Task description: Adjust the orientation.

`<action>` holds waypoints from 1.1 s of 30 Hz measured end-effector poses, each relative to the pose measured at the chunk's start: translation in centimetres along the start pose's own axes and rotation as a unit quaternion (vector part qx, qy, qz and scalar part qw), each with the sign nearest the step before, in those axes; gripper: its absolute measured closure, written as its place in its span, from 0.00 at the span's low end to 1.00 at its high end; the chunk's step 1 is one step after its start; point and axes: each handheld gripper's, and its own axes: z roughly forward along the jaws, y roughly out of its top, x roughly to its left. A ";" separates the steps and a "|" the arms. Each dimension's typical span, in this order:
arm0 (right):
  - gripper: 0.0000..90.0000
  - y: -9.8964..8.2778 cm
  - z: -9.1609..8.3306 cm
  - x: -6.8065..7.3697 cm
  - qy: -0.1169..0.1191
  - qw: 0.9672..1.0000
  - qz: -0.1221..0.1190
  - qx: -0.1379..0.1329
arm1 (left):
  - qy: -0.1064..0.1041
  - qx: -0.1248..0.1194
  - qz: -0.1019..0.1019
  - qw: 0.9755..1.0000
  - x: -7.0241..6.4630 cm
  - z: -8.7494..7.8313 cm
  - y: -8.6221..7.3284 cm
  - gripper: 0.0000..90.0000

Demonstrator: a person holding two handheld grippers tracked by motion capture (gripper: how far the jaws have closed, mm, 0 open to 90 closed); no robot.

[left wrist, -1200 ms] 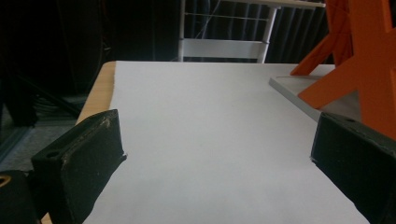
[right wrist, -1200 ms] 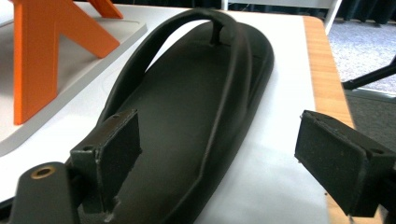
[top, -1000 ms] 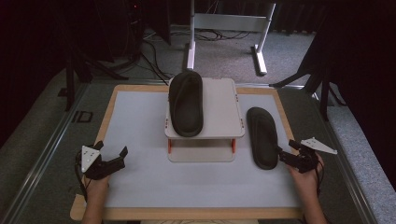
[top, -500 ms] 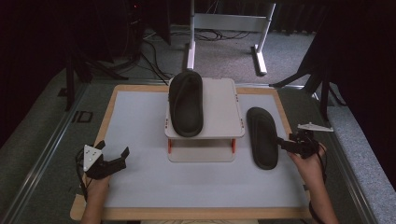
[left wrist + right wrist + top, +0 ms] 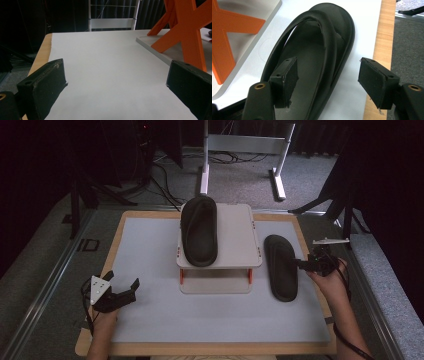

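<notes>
Sandal right of the stand sits between the right gripper's half-open jaws, which have just been closing; the pads are not touching it. Left gripper gapes wide, holding nothing, over bare mat left of the stand.

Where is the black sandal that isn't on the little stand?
In the high view, the black rubber sandal lies flat on the white mat, right of the white stand, beside the right tool.

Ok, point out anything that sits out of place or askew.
Nothing is damaged or spilled. One black rubber slipper lies on the white raised stand; its mate lies apart on the white mat, between the right gripper's open jaws.
</notes>
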 end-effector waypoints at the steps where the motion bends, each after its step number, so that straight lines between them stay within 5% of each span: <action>1: 0.35 0.3 0.1 -0.1 0.000 1.000 -0.003 0.004 | 0.000 0.001 0.001 1.000 0.0 0.0 0.0 0.02; 11: 0.35 2.7 1.1 -0.4 0.011 0.997 -0.027 0.073 | -0.002 -0.001 0.000 1.000 0.0 0.0 0.0 0.02; 23: 0.52 5.1 3.3 -0.5 0.033 0.983 -0.092 0.156 | -0.005 0.000 0.002 1.000 0.0 0.0 0.0 0.02; 33: 0.57 6.1 5.3 -0.8 0.046 0.975 -0.084 0.201 | -0.007 0.000 0.001 1.000 0.0 0.0 0.0 0.02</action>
